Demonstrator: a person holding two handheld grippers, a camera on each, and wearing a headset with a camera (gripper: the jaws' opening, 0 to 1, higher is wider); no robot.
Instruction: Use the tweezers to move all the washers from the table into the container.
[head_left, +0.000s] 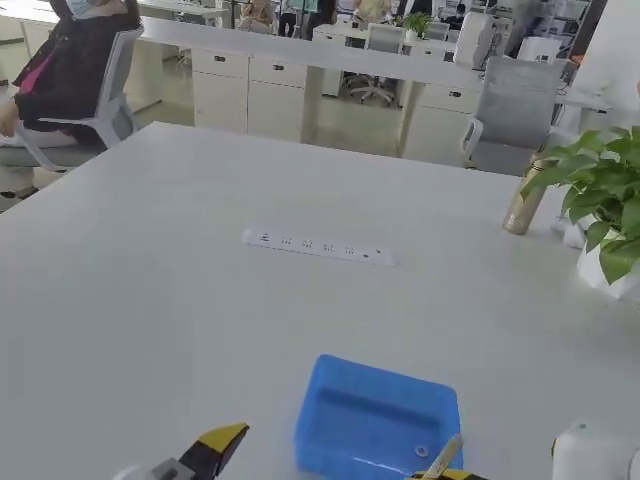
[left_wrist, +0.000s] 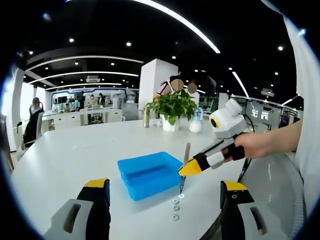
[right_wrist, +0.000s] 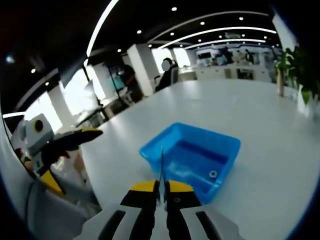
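Count four washers on table, a fifth washer inside single blue container. Note left gripper spread wide, empty; right gripper clamped on tweezers.

Blue container, 1 washer inside; few washers on table alongside; tweezers upright above.

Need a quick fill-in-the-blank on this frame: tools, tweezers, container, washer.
1. The left tool is ___.
2. The right tool is ___ on the tweezers.
3. One washer lies ___ the container.
4. The container's colour is ___.
Missing words: open; shut; inside; blue.
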